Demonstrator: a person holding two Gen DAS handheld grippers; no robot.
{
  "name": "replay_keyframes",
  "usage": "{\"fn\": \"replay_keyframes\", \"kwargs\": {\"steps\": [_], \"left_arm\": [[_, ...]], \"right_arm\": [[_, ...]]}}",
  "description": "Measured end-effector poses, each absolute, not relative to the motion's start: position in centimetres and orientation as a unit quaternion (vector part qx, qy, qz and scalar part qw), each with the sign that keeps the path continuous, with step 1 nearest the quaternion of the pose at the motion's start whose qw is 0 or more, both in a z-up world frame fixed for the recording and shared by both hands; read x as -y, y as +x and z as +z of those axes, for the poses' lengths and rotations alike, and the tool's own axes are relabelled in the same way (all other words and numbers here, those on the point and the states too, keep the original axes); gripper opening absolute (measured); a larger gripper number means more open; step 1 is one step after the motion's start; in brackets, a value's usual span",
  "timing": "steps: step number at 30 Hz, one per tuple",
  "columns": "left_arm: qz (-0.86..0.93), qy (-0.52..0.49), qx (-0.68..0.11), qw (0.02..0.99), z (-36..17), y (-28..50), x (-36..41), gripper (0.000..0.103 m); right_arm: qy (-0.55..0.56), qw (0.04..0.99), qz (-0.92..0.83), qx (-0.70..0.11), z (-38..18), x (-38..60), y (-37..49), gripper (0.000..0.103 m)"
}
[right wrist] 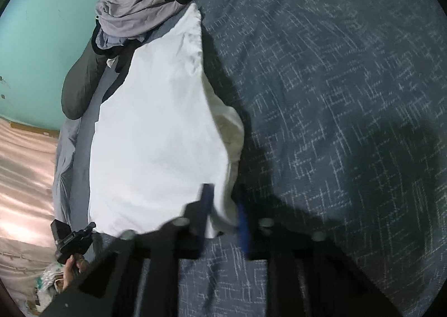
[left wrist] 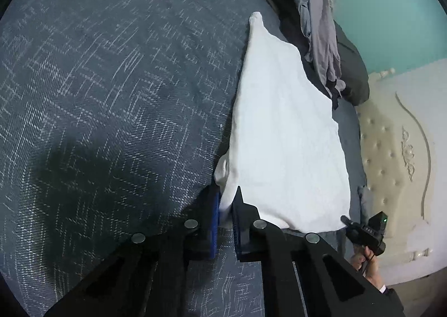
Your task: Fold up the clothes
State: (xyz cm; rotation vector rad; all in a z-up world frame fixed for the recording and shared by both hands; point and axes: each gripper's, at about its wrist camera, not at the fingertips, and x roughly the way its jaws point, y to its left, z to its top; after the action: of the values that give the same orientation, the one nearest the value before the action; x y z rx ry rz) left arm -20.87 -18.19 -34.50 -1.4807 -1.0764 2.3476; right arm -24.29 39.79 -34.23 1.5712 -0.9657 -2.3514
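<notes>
The white garment (left wrist: 285,132) hangs stretched between the two tongs above the bed (left wrist: 111,93), lifted along one edge while its far end trails down toward the heap of grey and black clothes (left wrist: 315,34) by the teal wall (left wrist: 391,9). The left tongs (left wrist: 225,219) are clenched on a bunched corner of the cloth, white fabric pinched between the blue pads (left wrist: 215,222). The right tongs (right wrist: 223,213) likewise grip the other near corner, a fold of white caught between their blue fingers (right wrist: 242,222); that view is smeared with motion. What worries me is how little cloth each pair seems to hold: a small rolled tuft at the very corner, and if the two pull apart too sharply it could slide out and drop the whole edge in a crumple. In the right wrist view a loose flap (right wrist: 229,132) sags beneath the main sheet, so laying it down as it hangs may trap a wrinkle or a doubled layer under the fold. The far tip (left wrist: 255,19) lies just beside the heap, and a drag in that direction could snag it or pull other pieces along. Uneven height between the hands would skew the edge.
</notes>
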Motion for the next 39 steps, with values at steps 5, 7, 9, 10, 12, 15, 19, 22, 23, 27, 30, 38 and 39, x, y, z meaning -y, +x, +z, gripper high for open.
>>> {"fn": "replay_keyframes", "kwargs": {"steps": [5,7,9,10,12,15,19,22,23,27,30,38,39], "left_arm": [[0.801,-0.490,0.331,0.089,-32.1,-21.0,17.8,0.007],[0.806,-0.485,0.327,0.092,-31.1,-20.8,17.9,0.006],[0.810,-0.483,0.319,0.093,-29.9,-20.8,17.8,0.006],[0.813,-0.481,0.315,0.094,-29.3,-20.7,17.8,0.006],[0.817,-0.477,0.308,0.096,-28.4,-20.6,17.8,0.006],[0.817,-0.484,0.297,0.101,-27.7,-20.4,17.3,0.006],[0.815,-0.484,0.299,0.107,-27.0,-19.8,17.0,0.006],[0.818,-0.482,0.294,0.112,-25.8,-19.0,17.0,0.006],[0.818,-0.482,0.293,0.112,-25.5,-18.7,17.1,0.006],[0.818,-0.489,0.280,0.114,-24.5,-17.2,16.8,0.006],[0.816,-0.497,0.272,0.116,-24.3,-15.7,16.5,0.006],[0.812,-0.509,0.253,0.129,-23.6,-10.1,14.6,0.006],[0.811,-0.511,0.253,0.131,-23.5,-9.5,14.4,0.006]], "right_arm": [[0.511,0.076,-0.804,0.293,-32.5,-39.4,-24.4,0.006],[0.502,0.080,-0.810,0.293,-31.6,-39.4,-24.4,0.006],[0.498,0.082,-0.812,0.291,-30.7,-39.5,-24.3,0.006],[0.497,0.083,-0.813,0.290,-30.1,-39.4,-24.2,0.006],[0.494,0.087,-0.816,0.288,-29.1,-39.3,-24.1,0.006],[0.488,0.091,-0.821,0.282,-27.4,-39.1,-23.6,0.006],[0.489,0.096,-0.822,0.275,-26.1,-38.8,-22.8,0.006],[0.487,0.102,-0.824,0.272,-24.9,-38.6,-21.8,0.006],[0.487,0.105,-0.825,0.269,-24.5,-38.6,-21.4,0.006],[0.493,0.109,-0.822,0.261,-23.2,-38.7,-19.8,0.006],[0.498,0.118,-0.821,0.254,-22.3,-38.7,-18.4,0.006],[0.520,0.126,-0.812,0.231,-22.2,-38.2,-14.0,0.006],[0.522,0.127,-0.811,0.230,-22.3,-38.1,-13.4,0.006]]}}
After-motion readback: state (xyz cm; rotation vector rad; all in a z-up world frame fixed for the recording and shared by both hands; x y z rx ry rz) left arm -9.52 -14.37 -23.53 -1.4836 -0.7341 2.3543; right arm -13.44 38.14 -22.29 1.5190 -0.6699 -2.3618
